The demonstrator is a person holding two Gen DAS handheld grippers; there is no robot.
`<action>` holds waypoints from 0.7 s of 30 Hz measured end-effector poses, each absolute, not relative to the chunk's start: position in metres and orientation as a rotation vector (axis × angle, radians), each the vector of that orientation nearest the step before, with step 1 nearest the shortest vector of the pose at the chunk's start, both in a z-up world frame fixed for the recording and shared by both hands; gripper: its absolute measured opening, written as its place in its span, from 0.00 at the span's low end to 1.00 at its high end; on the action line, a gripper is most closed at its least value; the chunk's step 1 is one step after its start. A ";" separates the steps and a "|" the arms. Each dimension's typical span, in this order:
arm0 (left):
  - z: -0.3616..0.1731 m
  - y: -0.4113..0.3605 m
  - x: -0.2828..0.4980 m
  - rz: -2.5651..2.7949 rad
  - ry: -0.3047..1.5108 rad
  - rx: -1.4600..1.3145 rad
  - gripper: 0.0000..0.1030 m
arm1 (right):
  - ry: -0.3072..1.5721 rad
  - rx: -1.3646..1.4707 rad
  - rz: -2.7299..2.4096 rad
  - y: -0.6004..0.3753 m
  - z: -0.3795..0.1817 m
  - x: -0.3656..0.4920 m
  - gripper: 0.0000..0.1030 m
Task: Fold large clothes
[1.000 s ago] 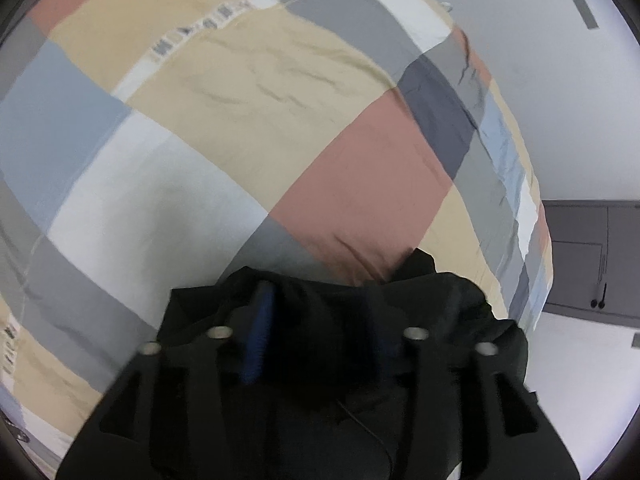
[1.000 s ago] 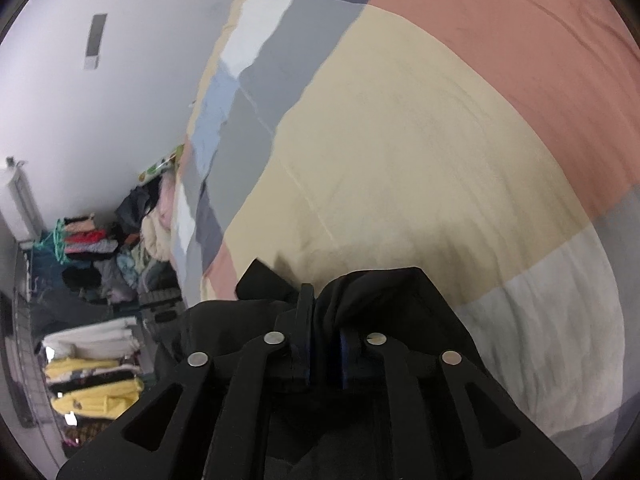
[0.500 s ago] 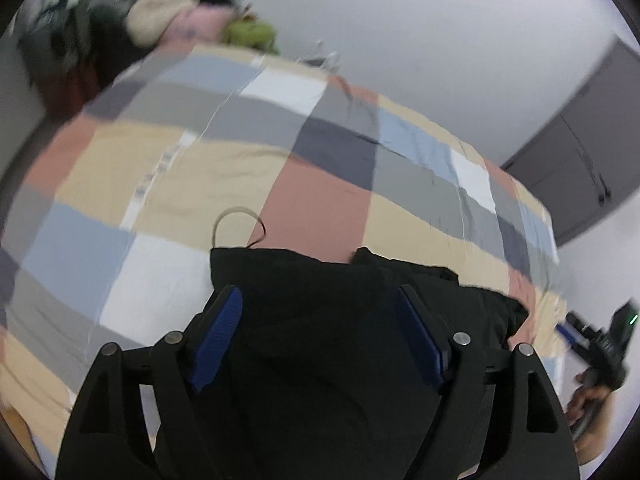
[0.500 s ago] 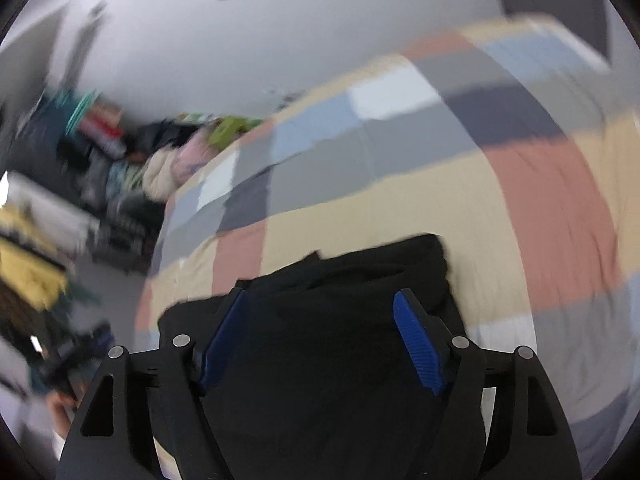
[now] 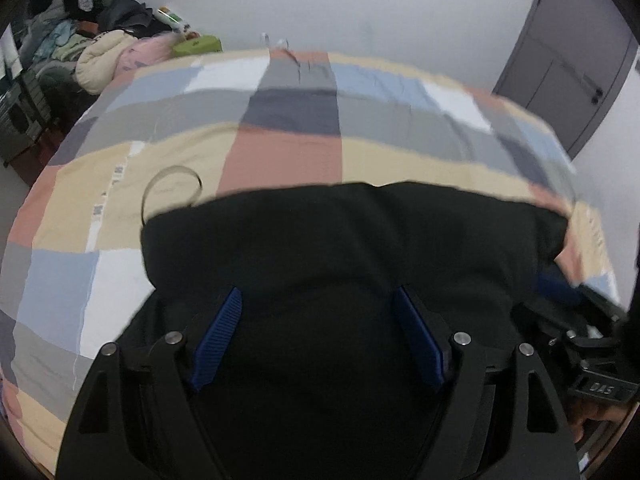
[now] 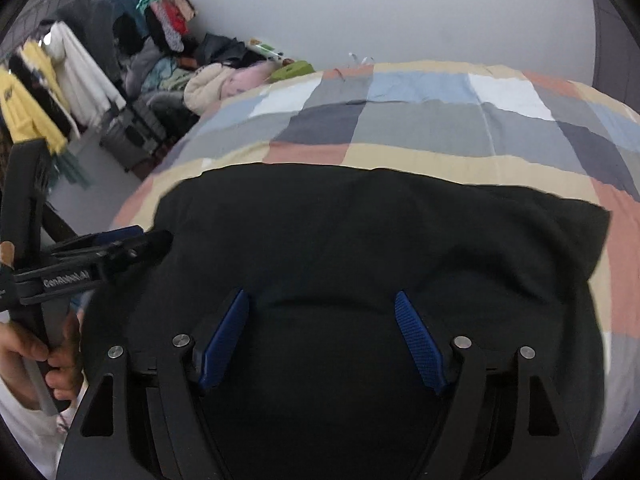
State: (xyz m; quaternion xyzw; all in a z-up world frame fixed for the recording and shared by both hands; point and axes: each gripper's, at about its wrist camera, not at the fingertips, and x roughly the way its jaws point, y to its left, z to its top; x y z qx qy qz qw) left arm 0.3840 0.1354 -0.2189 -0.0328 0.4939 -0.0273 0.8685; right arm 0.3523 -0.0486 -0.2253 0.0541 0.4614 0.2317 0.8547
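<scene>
A black garment is spread flat on the near part of a checked bed, its far edge running across the bed from left to right. The left gripper is held over the garment's near left part with its blue pads spread wide and nothing between them; in the right view it is seen at the garment's left edge, gripped by a hand. The right gripper is held over the near right part, its pads likewise spread and empty; it shows at the right edge of the left view. Compared with a second ago, when cloth was bunched against both grippers and the right one was pinched on it, the garment has been released and laid out, and both views have been raised. A thin cord is looped on the bed by the garment's far left corner. Beyond the bed's far left corner a heap of clothes is piled, and a rack of hanging clothes is seen further left. A white wall lies behind, and a grey wardrobe stands at the far right. Nothing lies between the grippers and the garment.
</scene>
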 end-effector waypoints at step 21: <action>-0.230 0.277 0.362 0.112 1.027 -0.308 1.00 | 0.961 0.335 0.238 -0.215 -0.236 0.365 1.00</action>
